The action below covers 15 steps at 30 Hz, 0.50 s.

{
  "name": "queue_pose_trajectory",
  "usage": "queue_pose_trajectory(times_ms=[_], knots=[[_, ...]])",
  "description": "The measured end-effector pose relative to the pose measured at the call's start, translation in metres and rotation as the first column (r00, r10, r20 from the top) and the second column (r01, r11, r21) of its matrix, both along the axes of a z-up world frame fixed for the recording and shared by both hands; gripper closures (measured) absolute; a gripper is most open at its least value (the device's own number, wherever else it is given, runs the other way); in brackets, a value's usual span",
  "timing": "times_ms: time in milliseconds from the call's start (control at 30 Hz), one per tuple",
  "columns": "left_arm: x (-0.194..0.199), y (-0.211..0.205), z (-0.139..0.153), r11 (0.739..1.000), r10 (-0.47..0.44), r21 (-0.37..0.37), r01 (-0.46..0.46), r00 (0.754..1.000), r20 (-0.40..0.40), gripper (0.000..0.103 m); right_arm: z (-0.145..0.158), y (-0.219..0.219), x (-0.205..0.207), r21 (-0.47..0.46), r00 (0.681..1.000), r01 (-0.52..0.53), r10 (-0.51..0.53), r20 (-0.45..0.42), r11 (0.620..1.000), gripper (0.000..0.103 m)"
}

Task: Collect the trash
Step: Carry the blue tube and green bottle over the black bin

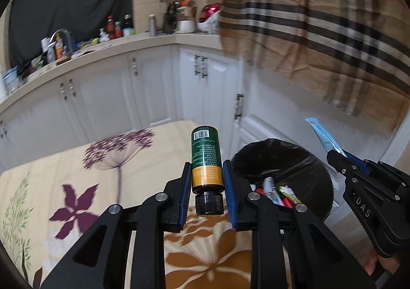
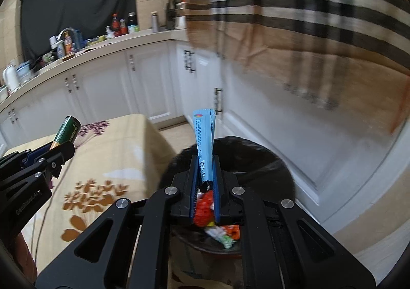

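Kitchen corner: white cabinets (image 1: 153, 84) run under a cluttered counter (image 1: 107, 45), and a plaid cloth (image 1: 320, 20) hangs at upper right. Landmark is the bin (image 1: 282, 168), round, black-lined, standing on the floor below the cloth and in front of the cabinets. Left of the bin, touching or just beside it, is a table under a floral cloth (image 1: 77, 173).

Bin already holds mixed wrappers (image 2: 220, 232), red, white and green.

Left gripper (image 1: 207, 178) hangs over the table edge just left of the bin, tilted downward, jaws narrowed and clamped on a green bottle (image 1: 205, 150). Bottle is held by its orange lower band, black cap toward the camera, base pointing away and up. From the right wrist view the same bottle (image 2: 66, 132) sticks up at an angle from that gripper, left of the bin.

Right gripper (image 2: 206, 168) is directly above the bin's opening, pointing down into it, jaws almost fully closed and pinching a flat blue sachet (image 2: 203, 132). Sachet stands upright out of the fingertips, its lower end between the pads. In the left wrist view the sachet (image 1: 321, 132) shows over the bin's right rim, with part of a hand (image 1: 381, 266) behind the gripper at the frame's lower right.
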<state>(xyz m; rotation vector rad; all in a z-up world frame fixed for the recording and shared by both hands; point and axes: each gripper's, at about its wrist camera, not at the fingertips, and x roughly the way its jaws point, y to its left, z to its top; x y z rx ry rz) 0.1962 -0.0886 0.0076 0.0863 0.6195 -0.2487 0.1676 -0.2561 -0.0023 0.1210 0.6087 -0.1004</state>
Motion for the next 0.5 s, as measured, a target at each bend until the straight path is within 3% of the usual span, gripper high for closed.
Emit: queue_pose_trajectory(times_ms=[500], knots=[[0.037,-0.067,-0.026,0.996,-0.079,0.040,0.081,0.996,-0.048,0.078,-0.026,-0.042,0.018,-0.003,0.995,0.091,-0.091,-0.029,0.996,0.093]])
